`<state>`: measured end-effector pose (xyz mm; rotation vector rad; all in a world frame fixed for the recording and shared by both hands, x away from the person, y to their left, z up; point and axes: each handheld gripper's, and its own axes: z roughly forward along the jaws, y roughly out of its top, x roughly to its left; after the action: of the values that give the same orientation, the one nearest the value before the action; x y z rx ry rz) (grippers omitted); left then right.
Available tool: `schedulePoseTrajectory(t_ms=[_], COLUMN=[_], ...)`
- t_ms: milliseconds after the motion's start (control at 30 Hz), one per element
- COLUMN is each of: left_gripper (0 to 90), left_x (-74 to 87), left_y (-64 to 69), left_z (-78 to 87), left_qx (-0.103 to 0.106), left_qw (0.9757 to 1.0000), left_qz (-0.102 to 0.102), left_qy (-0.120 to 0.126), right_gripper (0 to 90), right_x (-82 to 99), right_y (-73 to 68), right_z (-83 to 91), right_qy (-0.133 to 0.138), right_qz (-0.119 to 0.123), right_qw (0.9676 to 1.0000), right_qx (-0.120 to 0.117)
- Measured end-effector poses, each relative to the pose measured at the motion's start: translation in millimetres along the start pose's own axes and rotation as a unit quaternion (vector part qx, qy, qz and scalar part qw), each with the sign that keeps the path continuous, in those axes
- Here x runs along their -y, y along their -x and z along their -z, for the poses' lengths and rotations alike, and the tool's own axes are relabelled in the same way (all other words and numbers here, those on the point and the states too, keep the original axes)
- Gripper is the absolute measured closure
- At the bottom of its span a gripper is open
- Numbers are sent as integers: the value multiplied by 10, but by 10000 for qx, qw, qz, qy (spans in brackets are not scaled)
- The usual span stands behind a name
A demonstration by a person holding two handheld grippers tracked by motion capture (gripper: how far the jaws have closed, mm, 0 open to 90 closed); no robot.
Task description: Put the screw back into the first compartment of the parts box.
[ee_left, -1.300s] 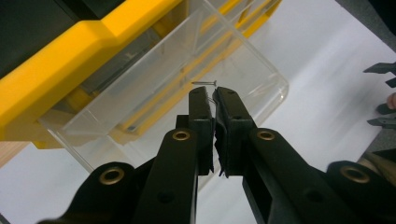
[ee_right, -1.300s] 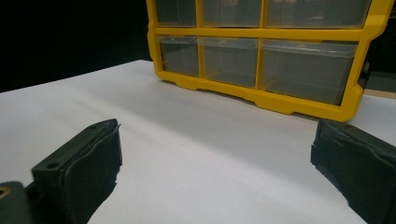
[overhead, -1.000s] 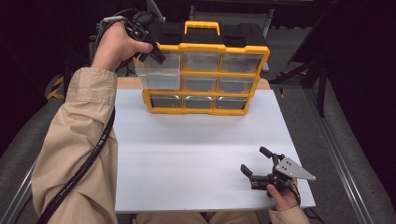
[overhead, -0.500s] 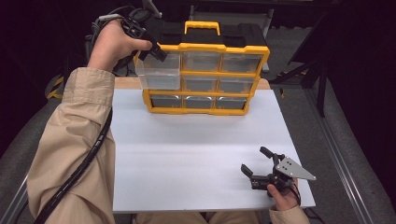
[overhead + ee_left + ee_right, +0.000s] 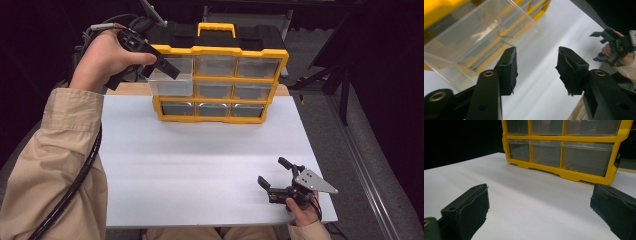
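A yellow organizer (image 5: 225, 50) with clear drawers stands at the table's far edge. Its top-left drawer (image 5: 172, 82) sticks out toward me and looks empty. My left gripper (image 5: 160, 71) hovers at that drawer's upper left rim. Its jaws have just been opening; in the left gripper view the left gripper (image 5: 536, 65) has nothing between its pads, and the drawer (image 5: 474, 40) lies just beyond one pad. My right gripper (image 5: 272, 171) rests open at the table's near right corner. In the right gripper view the right gripper (image 5: 539, 205) faces the organizer (image 5: 564, 138) with nothing between its pads.
The white table top (image 5: 200, 160) stretches between the organizer and the right gripper. The other drawers sit closed in the frame. A black cable (image 5: 75, 185) trails along my left sleeve. Dark floor and metal stands lie off the table's right side.
The left gripper's jaws have opened and come off the drawer's rim, and the left hand has drawn back a little to the left. The drawer stays pulled out. The right gripper has not moved.
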<state>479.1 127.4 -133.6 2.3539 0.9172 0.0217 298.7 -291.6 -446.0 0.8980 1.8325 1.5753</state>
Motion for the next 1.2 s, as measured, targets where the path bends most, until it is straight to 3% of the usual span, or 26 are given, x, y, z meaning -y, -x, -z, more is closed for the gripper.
schedulePoseTrajectory(t_ms=[67,133,433,633,733,867,1167,1200], left_gripper=[472,457,325,272,258,238,209,208], left_x=[67,155,444,686,773,897,1114,1186], left_y=[32,84,139,112,97,68,42,24], left_z=[-19,-59,-229,-457,-561,-712,-992,-1079], left_qx=[54,-34,-33,18,-75,61,77,132], left_qw=[10000,9998,9994,9990,9987,9985,9983,9983], left_qz=[-78,-144,-344,-445,-501,-545,-573,-560], left_qy=[-9,-98,-13,-17,-50,-32,-72,-72], right_gripper=[23,23,23,23,23,23,23,23], right_x=[-2,-1,1,-1,-1,0,0,1], right_y=[-13,-15,-4,-14,-16,-15,-15,-14], right_z=[-5,-4,-1,-4,-5,-6,-4,-4], right_qy=[12,-12,-10,8,10,5,8,12], right_qz=[-39,-7,16,-17,-6,-5,-24,-31], right_qw=[10000,10000,10000,10000,10000,10000,10000,10000], right_qx=[-16,-23,1,0,1,9,0,-1])
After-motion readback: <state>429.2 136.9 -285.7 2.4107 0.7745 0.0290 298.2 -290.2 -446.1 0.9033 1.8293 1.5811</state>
